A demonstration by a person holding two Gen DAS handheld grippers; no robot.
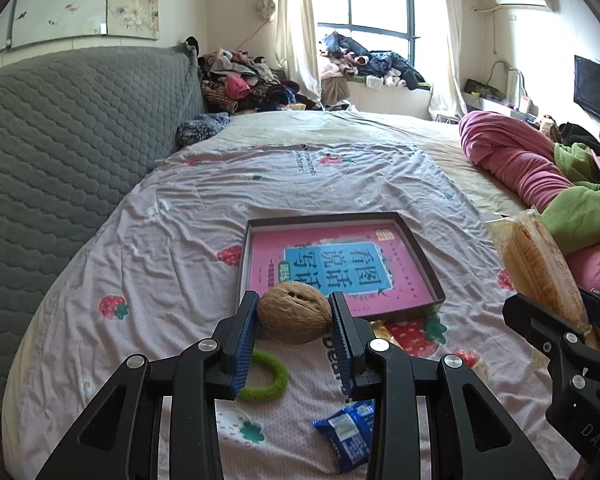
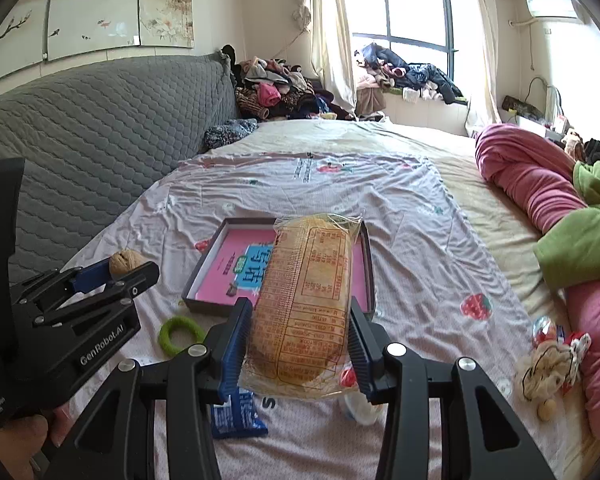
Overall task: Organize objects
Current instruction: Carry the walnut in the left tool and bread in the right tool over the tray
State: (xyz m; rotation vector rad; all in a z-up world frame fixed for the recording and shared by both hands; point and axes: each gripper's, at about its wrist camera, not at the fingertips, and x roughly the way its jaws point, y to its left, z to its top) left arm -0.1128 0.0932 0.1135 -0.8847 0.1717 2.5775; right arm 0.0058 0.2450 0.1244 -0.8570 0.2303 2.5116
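My left gripper [image 1: 294, 312] is shut on a brown walnut [image 1: 294, 314] and holds it above the bed, just short of the near edge of a dark box lid [image 1: 420, 248] with a pink book [image 1: 404, 276] in it. My right gripper [image 2: 298, 320] is shut on a wrapped bread loaf [image 2: 304, 300], held above the sheet in front of the same box [image 2: 208, 256]. The left gripper with the walnut [image 2: 124, 262] shows at the left of the right wrist view. The right gripper with the loaf [image 1: 540, 268] shows at the right of the left wrist view.
On the strawberry-print sheet lie a green hair ring [image 1: 266, 380], a blue snack packet [image 1: 350, 436], small sweets [image 2: 546, 330] and a toy bundle [image 2: 548, 368]. A pink and green quilt [image 2: 540, 192] lies at right. A grey headboard [image 1: 60, 140] stands at left.
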